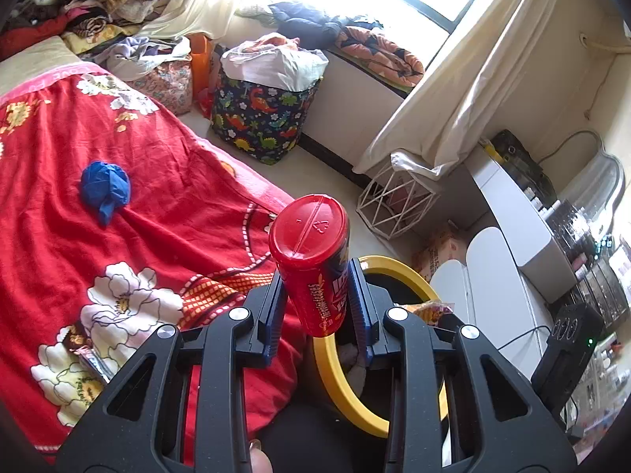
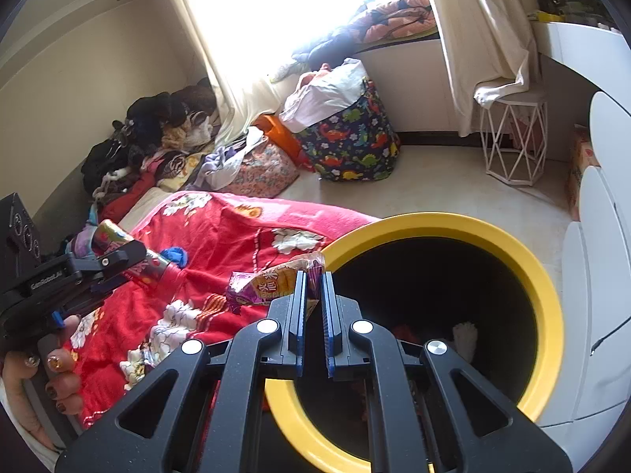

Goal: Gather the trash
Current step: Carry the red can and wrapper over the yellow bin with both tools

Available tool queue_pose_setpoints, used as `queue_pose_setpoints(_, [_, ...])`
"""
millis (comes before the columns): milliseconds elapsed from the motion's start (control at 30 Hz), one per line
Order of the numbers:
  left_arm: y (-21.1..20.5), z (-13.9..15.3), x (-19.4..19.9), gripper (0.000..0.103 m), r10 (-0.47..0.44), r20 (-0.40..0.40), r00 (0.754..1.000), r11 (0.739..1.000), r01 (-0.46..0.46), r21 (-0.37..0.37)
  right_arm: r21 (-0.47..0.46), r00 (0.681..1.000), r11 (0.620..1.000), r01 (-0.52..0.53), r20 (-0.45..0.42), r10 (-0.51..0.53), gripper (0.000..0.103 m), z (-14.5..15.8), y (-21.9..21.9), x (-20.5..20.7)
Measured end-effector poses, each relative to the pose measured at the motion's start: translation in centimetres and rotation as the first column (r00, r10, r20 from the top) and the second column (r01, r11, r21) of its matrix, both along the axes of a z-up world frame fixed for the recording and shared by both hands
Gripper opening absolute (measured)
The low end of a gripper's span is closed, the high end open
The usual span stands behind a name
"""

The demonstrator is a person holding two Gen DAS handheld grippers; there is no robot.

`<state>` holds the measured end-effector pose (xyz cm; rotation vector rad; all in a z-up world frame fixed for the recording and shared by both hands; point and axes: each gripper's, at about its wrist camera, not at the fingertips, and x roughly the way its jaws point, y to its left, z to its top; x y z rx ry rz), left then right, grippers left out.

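My left gripper (image 1: pixel 317 291) is shut on a red snack can (image 1: pixel 311 260) with a red lid, held over the bed edge beside the yellow-rimmed bin (image 1: pixel 339 378). My right gripper (image 2: pixel 313 295) is shut on a purple and yellow snack wrapper (image 2: pixel 268 283), held at the left rim of the bin (image 2: pixel 544 299). The left gripper and its can (image 2: pixel 130 256) also show at the left of the right wrist view. A crumpled blue wad (image 1: pixel 104 189) lies on the red floral blanket (image 1: pixel 157 205). Small wrappers (image 1: pixel 88 354) lie near the blanket's front edge.
A dinosaur-print fabric bin (image 2: pixel 351 146) full of clothes and a white wire stool (image 2: pixel 516 142) stand on the floor by the window. White furniture (image 2: pixel 595 276) is right of the bin. Clothes are piled at the bed's far end (image 2: pixel 157 146).
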<state>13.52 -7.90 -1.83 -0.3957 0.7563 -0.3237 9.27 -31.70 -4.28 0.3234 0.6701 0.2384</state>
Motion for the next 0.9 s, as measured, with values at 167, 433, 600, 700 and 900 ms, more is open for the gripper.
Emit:
queue_pose_setpoints(167, [-1.0,0.3,-0.1,0.023,-0.030,0.012,0.999,0.999,0.030,0.011,-0.002,0.999,0.999,0.033,0.006,-0.033,0.008,0.1,-1.2,-0.3])
queue_pose_setpoints(433, [-3.1,0.7,-0.6,0.023,-0.082,0.039,0.996,0.996,0.080,0.043,-0.002,0.996,0.996,0.091,0.006,-0.091,0.008,-0.2,-3.2,-0.5])
queue_pose_setpoints(600, [-4.4,0.6,-0.7,0.023,-0.112,0.037,0.993,0.993,0.110,0.054,-0.005,0.992,0.992,0.125,0.005,-0.125,0.008,-0.4,-4.4,-0.9])
queue_pose_setpoints(700, [-5.1,0.4,-0.9,0.023,-0.130,0.035,0.991,0.990,0.128,0.060,-0.004,0.990,0.990,0.144,-0.001,-0.144,0.008,-0.6,-5.0,-1.0])
queue_pose_setpoints(900, [-6.2,0.1,-0.9,0.023,-0.162,0.028,0.986,0.985,0.160,0.070,-0.001,0.984,0.984,0.178,-0.015,-0.178,0.008,-1.1,-6.1,-1.1])
